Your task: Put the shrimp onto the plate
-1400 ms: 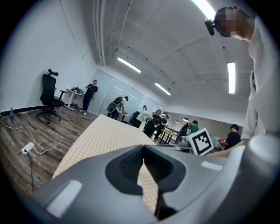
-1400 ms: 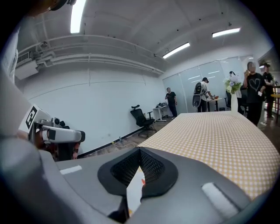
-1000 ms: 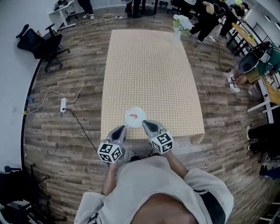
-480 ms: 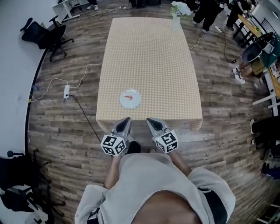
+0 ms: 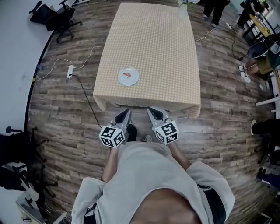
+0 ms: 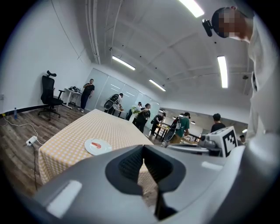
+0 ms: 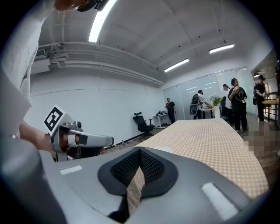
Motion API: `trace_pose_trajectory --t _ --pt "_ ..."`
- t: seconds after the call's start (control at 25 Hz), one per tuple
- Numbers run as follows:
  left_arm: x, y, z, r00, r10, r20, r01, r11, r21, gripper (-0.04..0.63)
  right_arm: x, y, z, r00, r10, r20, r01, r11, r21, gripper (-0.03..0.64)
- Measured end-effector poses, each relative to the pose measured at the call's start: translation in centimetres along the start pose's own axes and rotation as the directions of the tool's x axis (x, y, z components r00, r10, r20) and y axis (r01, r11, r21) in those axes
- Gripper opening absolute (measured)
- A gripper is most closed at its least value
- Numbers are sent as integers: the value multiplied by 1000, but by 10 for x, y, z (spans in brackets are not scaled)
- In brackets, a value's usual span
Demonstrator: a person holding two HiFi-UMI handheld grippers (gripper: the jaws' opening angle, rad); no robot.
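A small orange shrimp (image 5: 127, 75) lies on a white plate (image 5: 128, 81) near the front left of the checked table (image 5: 153, 48). In the left gripper view the plate (image 6: 92, 150) with the shrimp (image 6: 97, 145) sits ahead to the left. My left gripper (image 5: 124, 116) and right gripper (image 5: 154, 114) hang side by side over the wooden floor, short of the table's front edge and apart from the plate. Both are shut with nothing between the jaws, as the left gripper (image 6: 143, 152) and right gripper (image 7: 139, 154) show in their own views.
A cable and power strip (image 5: 70, 70) lie on the floor left of the table. A black office chair (image 5: 59, 19) stands at the far left. A vase of flowers (image 5: 183, 8) is at the table's far end, and people stand beyond it at the right.
The grippers and the person have drawn back from the table. They were beside the plate a second ago and are now over the floor. The shrimp and plate stay put.
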State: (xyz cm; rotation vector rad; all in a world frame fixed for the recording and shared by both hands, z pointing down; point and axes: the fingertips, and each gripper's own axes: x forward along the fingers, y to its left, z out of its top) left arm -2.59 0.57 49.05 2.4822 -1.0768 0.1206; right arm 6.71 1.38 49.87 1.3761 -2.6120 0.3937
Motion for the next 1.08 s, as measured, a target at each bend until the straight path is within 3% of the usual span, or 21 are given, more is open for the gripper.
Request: trace_pose_trajectory --t 0.36,1.08 --pt "-14 -32 -24 1000 -11 -15 11 1000 -4 11 -28 19 -11 1000 20 13 -20 1000 -2 -3" --pt "-4 -51 -17 998 -62 -8 62 997 43 11 -30 19 -12 999 15 50 -16 1000 15 -3"
